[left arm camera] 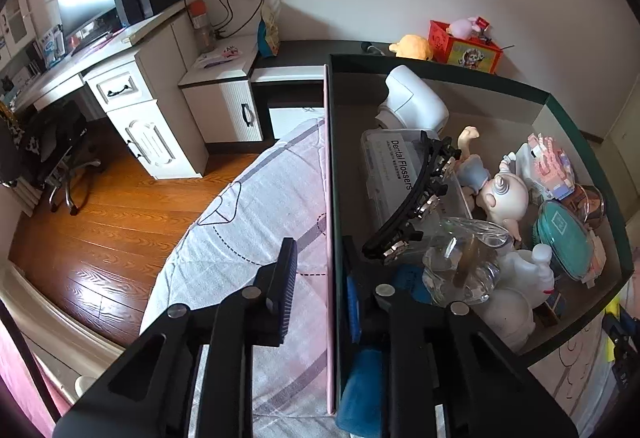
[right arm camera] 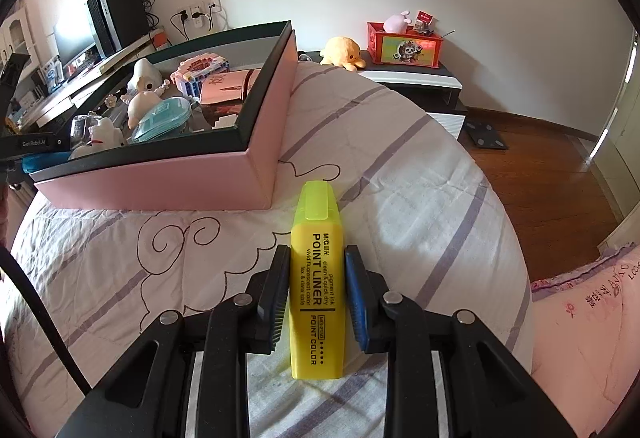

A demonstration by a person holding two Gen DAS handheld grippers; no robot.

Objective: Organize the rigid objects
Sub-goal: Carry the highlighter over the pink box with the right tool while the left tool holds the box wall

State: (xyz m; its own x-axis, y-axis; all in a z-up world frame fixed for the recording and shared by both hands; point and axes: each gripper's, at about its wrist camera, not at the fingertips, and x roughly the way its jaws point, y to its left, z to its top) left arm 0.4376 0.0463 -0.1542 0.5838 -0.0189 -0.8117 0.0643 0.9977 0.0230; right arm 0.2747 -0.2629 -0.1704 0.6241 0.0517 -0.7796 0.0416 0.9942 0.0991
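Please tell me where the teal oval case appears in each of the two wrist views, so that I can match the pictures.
Left wrist view: the teal oval case is at the right side, inside the box, near its right wall, beside the white figurines.
Right wrist view: the same case is at the upper left, inside the box, near its front wall.
Shared landmark: the red toy box on the dark shelf by the wall, next to the yellow plush.

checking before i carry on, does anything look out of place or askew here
The yellow highlighter is the only loose item outside the pink box, held in the right gripper. Inside, the black hair clip lies tilted across the Dental Flossers case. No spill or damage shows.
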